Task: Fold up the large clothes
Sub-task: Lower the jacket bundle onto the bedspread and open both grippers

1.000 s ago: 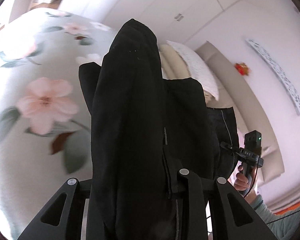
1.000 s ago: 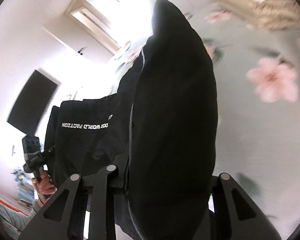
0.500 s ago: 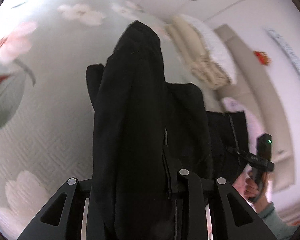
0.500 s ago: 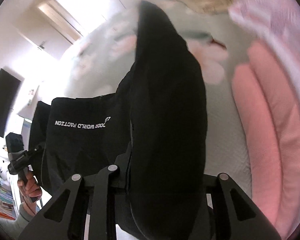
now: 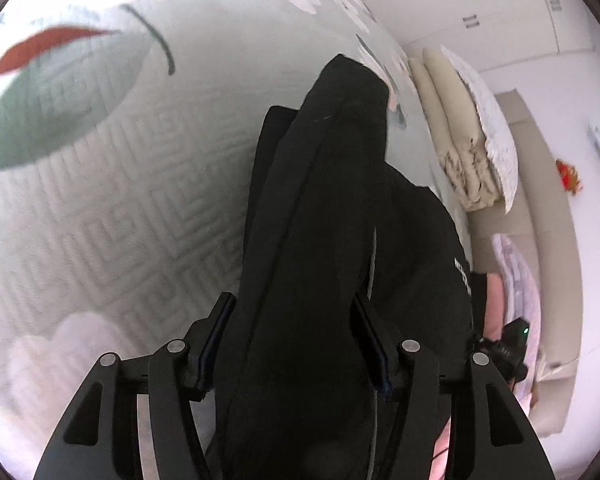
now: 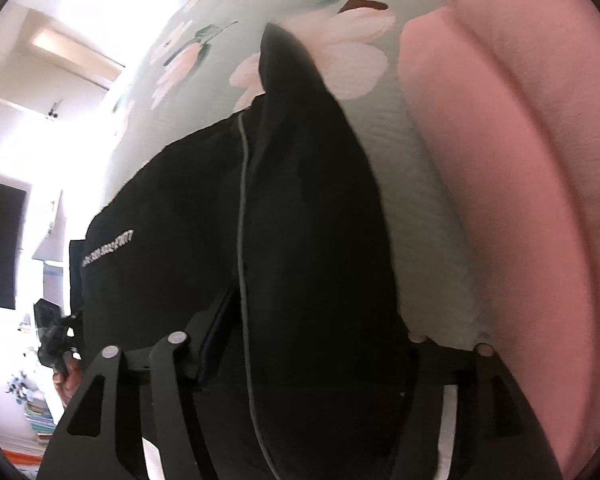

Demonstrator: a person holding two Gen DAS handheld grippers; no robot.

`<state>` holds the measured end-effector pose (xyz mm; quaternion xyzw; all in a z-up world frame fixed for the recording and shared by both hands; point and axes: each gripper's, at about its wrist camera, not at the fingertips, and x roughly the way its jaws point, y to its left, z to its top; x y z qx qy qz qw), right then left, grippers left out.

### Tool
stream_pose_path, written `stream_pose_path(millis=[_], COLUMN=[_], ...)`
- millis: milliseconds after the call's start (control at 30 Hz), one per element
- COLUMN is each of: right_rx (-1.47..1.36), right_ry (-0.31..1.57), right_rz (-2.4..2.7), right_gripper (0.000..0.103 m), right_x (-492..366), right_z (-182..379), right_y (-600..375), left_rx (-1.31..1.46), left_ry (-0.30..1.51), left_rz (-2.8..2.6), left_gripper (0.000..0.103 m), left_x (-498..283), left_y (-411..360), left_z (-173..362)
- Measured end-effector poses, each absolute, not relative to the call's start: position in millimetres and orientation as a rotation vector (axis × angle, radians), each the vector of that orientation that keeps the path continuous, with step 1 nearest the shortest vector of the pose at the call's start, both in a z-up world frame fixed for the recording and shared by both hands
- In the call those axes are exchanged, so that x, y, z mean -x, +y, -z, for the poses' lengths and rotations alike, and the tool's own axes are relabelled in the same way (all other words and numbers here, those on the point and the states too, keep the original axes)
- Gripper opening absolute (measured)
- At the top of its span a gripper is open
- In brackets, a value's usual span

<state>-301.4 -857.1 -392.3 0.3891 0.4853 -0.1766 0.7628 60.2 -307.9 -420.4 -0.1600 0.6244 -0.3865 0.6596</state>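
Black garment (image 5: 324, 240) filling the gap of the left gripper (image 5: 292, 344), hiding the bedspread (image 5: 112, 220) straight ahead; jaws opening, pads looking clear of the cloth. Same between the opening jaws of the right gripper (image 6: 308, 344), its right finger hidden. White lettering too blurred to read. Pink blanket (image 6: 520, 160) right of it. Compared with a second ago: both jaws wider, quilt closer.
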Motion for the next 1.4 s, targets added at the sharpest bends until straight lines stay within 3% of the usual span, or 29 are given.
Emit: stream_pose_path(millis=[200, 400, 633, 833, 967, 1133, 1400], right_rx=[-0.776, -0.631, -0.430, -0.358, -0.337, -0.377, -0.348], right_ry=[1.059, 1.030, 0.958, 0.882, 0.873, 0.895, 0.966], right_rz=[0.475, 0.563, 0.596, 0.625, 0.659, 0.639, 0.649], right_gripper=[0.066, 0.066, 0.066, 0.066, 0.067, 0.070, 0.072], right_x=[317, 336, 328, 321, 322, 326, 328], right_z=[357, 290, 183, 99, 58, 23, 10], right_y=[-852, -828, -760, -700, -663, -623, -587], left_rx=[0.339, 0.231, 0.019, -0.109, -0.119, -0.347, -0.374], left_ry=[1.366, 1.246, 1.160, 0.973, 0.998, 0.919, 0.971], left_rz=[0.784, 0.681, 0.702, 0.774, 0.810, 0.680, 0.667], left_gripper=[0.060, 0.061, 0.061, 0.061, 0.061, 0.061, 0.064], left_x=[-75, -58, -6, 62, 99, 147, 167], left_y=[-260, -230, -258, -305, -325, -345, -328], left_z=[381, 305, 217, 102, 61, 19, -6])
